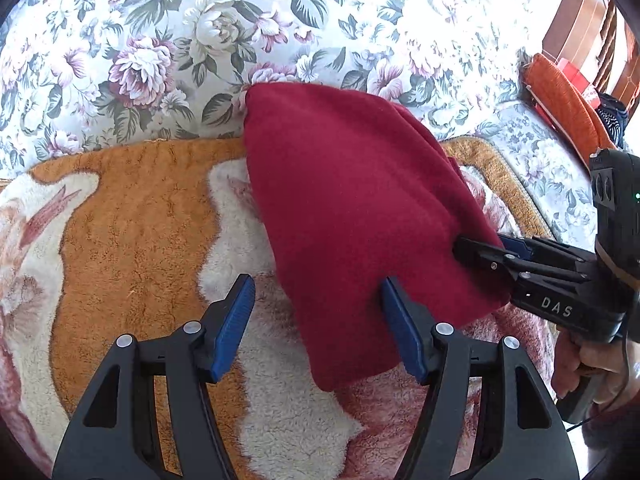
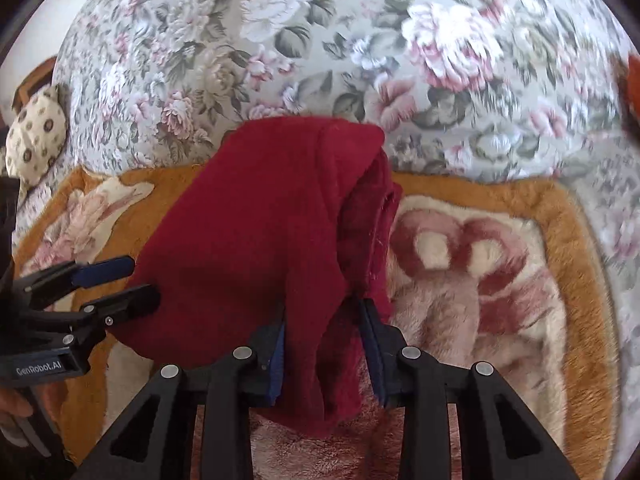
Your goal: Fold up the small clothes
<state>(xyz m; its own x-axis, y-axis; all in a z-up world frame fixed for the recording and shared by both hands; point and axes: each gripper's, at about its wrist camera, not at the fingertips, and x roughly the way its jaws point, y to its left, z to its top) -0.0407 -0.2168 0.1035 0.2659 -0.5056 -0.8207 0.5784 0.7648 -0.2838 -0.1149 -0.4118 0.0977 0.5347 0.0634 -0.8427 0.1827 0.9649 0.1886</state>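
- Cloth first: the dark red garment [image 1: 352, 208] hangs just ahead of your left tool [image 1: 318, 328] and a little to its right, already doubled over, its long axis running away from you toward the floral bedspread [image 1: 168, 52].
- Your right tool [image 2: 324, 344] has its blue pads pressed together on the garment's near hem, so that side is held; in the left view the same tool comes in from the right at the cloth's edge.
- Your left tool stands apart, pads wide and holding nothing; its right pad [image 1: 400, 328] sits against the cloth's near edge or just beside it, I cannot tell which.
- I judge the loose near corner, straight off that right pad, to be the left tool's natural target, since it is the nearer free tool.
- Fabric looks like a soft, matte fleece, thick enough to hold a rounded fold; stacked layers show along its right edge.
- Beneath lies a plush orange-and-cream blanket [image 1: 132, 216] with a deep pile, likely to drag on the fleece.
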